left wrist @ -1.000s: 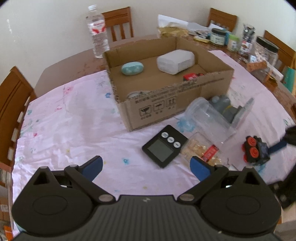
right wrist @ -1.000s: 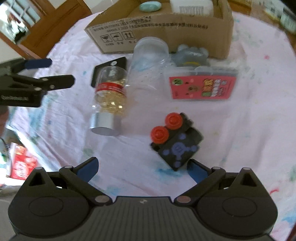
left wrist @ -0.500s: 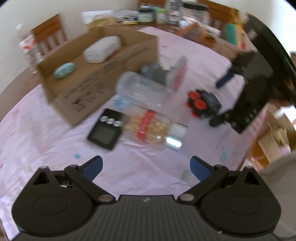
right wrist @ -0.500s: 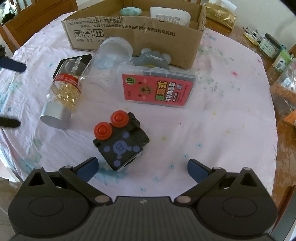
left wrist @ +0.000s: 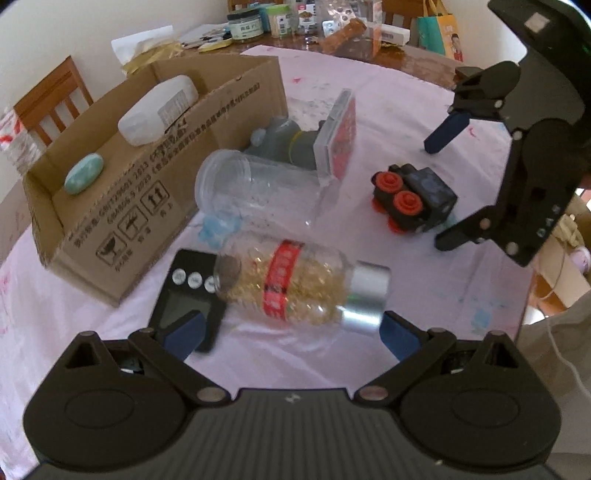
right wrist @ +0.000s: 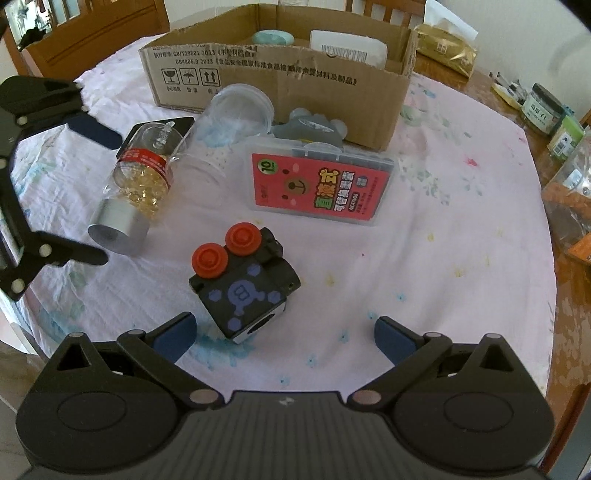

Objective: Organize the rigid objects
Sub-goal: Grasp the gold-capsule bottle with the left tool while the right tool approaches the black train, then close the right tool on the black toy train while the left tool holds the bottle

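A capsule bottle [left wrist: 295,284] with a red band and silver cap lies on its side just ahead of my open, empty left gripper [left wrist: 291,332]; it also shows in the right wrist view [right wrist: 136,188]. A black toy block with red wheels [right wrist: 243,280] sits just ahead of my open, empty right gripper [right wrist: 284,332]; it also shows in the left wrist view [left wrist: 413,201]. A cardboard box [right wrist: 280,74] holds a teal oval case [left wrist: 84,178] and a white container [left wrist: 159,109]. A black timer [left wrist: 184,295], a clear jar [left wrist: 258,192] and a pink case [right wrist: 321,188] lie nearby.
A grey toy [right wrist: 314,123] leans against the box. The table has a pink cloth [right wrist: 461,221]. Jars and packets [left wrist: 280,18] crowd the far table end. Wooden chairs [left wrist: 51,99] stand around. The table edge is close behind both grippers.
My left gripper swung right and came in low over the capsule bottle. My right gripper pulled back slightly and turned; the toy block now sits centred between its fingers. Both stay open.
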